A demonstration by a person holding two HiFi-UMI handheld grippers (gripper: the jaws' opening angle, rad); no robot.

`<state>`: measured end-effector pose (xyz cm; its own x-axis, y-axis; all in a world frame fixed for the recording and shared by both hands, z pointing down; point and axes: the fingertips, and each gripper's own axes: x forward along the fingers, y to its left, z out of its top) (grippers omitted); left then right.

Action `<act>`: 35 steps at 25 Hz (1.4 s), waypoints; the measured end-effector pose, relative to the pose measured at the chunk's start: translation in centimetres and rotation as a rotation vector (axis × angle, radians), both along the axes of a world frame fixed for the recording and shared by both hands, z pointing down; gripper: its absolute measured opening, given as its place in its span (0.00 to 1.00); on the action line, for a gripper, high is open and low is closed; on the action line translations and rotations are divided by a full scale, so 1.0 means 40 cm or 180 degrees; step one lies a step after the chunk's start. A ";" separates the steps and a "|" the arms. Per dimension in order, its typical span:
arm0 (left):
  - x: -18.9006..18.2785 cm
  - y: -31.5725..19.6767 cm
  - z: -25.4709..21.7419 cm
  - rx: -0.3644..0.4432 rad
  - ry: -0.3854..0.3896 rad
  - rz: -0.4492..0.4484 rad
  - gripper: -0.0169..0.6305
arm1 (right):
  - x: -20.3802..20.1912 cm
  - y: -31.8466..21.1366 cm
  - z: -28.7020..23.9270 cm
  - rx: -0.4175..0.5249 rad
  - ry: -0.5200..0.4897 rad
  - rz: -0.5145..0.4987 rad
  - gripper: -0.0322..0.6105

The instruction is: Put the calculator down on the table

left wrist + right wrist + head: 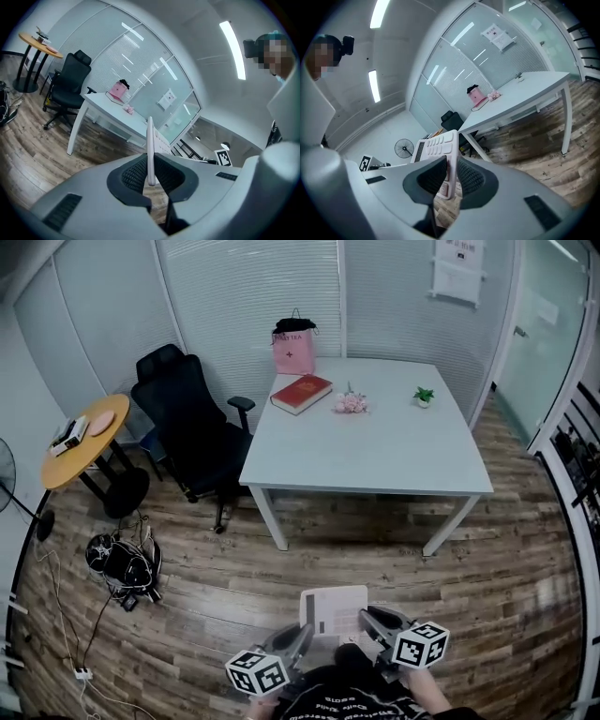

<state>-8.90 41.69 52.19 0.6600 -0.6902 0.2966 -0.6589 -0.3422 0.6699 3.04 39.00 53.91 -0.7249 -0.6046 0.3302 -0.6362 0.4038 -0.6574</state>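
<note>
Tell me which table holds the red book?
The white rectangular table, with the red book near its far left corner; the round yellow table lacks one.

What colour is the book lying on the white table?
The book is red, clearest in the head view.

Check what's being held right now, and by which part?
The calculator, held by both grippers. The left gripper has its jaws shut on the calculator's left edge, and the right gripper has its jaws shut on the opposite, keypad-end edge.
</note>
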 end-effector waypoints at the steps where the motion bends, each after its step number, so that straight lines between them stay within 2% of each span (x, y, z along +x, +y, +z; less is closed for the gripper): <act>1: 0.006 -0.029 0.000 0.0003 -0.0007 -0.0034 0.11 | 0.005 -0.031 0.000 0.0005 -0.0003 -0.0033 0.17; 9: 0.098 -0.224 0.003 0.0016 -0.0005 -0.0179 0.11 | 0.094 -0.240 0.003 0.0064 -0.0031 -0.0134 0.17; 19: 0.207 -0.372 0.022 -0.0031 0.0072 -0.0230 0.11 | 0.206 -0.385 0.018 0.0030 -0.0009 -0.0112 0.17; 24: 0.247 -0.409 0.029 -0.0089 0.0075 -0.0139 0.11 | 0.245 -0.415 0.025 -0.0066 -0.0003 -0.0059 0.17; 29: 0.249 -0.448 0.042 -0.0120 0.0055 -0.0050 0.11 | 0.251 -0.441 0.041 -0.0130 -0.0044 0.0029 0.17; 35: 0.254 -0.540 0.062 -0.0165 0.0155 0.0065 0.11 | 0.259 -0.523 0.051 -0.0120 0.0017 0.0169 0.17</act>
<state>1.26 20.09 54.67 0.6884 -0.6609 0.2988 -0.6183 -0.3193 0.7182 13.40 18.07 55.95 -0.6903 -0.6291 0.3573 -0.6596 0.3443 -0.6681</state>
